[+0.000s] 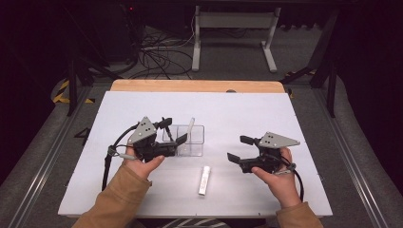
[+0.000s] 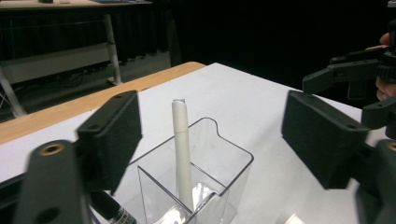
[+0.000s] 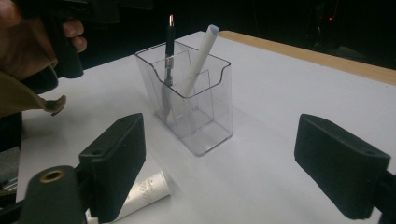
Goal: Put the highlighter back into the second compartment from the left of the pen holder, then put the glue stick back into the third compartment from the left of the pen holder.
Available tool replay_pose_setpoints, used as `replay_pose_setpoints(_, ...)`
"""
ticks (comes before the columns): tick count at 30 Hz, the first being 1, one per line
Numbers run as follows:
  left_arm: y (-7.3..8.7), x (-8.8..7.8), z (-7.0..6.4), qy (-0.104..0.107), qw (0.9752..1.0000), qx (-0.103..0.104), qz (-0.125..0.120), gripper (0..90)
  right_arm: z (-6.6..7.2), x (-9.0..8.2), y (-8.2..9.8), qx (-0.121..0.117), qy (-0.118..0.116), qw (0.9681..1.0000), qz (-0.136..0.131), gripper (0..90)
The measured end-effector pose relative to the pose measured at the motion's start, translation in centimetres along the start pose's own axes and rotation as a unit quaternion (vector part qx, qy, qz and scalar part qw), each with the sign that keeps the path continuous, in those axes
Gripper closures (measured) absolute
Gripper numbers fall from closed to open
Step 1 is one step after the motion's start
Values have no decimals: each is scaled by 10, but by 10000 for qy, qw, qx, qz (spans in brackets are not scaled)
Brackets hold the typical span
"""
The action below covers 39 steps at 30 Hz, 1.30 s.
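Observation:
A clear plastic pen holder [image 1: 191, 141] stands on the white table top [image 1: 266, 114]. A white pen [image 1: 190, 127] leans inside it, and a black pen [image 3: 168, 49] stands in its other compartment. My left gripper [image 1: 174, 130] is open at the holder's left side, and nothing touches its pads. In the left gripper view the white pen [image 2: 181, 149] rises between the two spread jaws. My right gripper [image 1: 238, 148] is open and holds nothing, a hand's width to the right of the holder. A white capped marker [image 1: 205, 179] lies flat near the table's front edge.
A wooden strip [image 1: 190, 86] runs along the table's far edge. Beyond it, cables [image 1: 157, 57] lie on the floor beside a white desk frame [image 1: 233, 33]. The white marker [image 3: 144, 192] lies just under my right gripper's left jaw.

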<state>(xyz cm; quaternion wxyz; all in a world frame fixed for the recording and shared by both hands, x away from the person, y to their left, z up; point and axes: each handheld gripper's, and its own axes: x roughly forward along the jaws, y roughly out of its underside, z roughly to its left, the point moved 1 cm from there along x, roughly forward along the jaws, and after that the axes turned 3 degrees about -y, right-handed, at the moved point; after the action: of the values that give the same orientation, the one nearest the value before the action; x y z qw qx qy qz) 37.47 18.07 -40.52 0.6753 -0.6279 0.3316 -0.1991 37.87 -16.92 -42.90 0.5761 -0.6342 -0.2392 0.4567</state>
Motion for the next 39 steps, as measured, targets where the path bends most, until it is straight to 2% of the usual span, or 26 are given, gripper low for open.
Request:
replay_pose_setpoints(1,0,-2,0,26,10000,-61,3,159,0,0,0,-2,18,10000,-4,159)
replay_pose_setpoints(5,-1,-7,2,83,9999,-84,70,112,1,-2,-1,-8,89,10000,3,137)
replay_pose_setpoints(8,-2,-12,4,52,9999,-46,134,109,1,-3,-2,-33,148,9999,-21,118)
replay_pose_setpoints(12,-3,-18,8,98,9996,-101,262,109,3,-3,-4,-5,212,9998,-33,101)
replay_pose_setpoints(17,-1,-31,15,135,9986,10,515,102,6,-2,-8,74,328,9994,23,86)
replay_pose_setpoints(27,9,-57,28,157,9988,-23,469,79,14,-2,-12,-57,401,9992,15,128)
replay_pose_setpoints(29,11,-61,29,125,9987,20,490,79,15,-2,-12,-81,430,9990,10,137)
replay_pose_setpoints(31,14,-65,31,19,9983,159,558,72,17,-2,-13,-91,423,9990,77,149)
replay_pose_setpoints(33,16,-69,31,37,9981,170,592,54,18,-2,-13,-102,407,9990,130,151)
replay_pose_setpoints(35,20,-71,32,79,9984,76,560,49,18,-2,-13,-109,413,9990,160,151)
replay_pose_setpoints(36,22,-72,33,72,9983,97,567,48,18,-2,-13,-109,418,9989,169,151)
replay_pose_setpoints(37,24,-74,33,67,9984,13,563,47,19,-2,-13,-111,430,9989,178,151)
replay_pose_setpoints(38,25,-76,35,8,9983,122,575,44,19,-2,-13,-111,439,9988,189,151)
replay_pose_setpoints(39,29,-78,34,34,9983,-37,577,44,20,-1,-14,-113,448,9987,204,151)
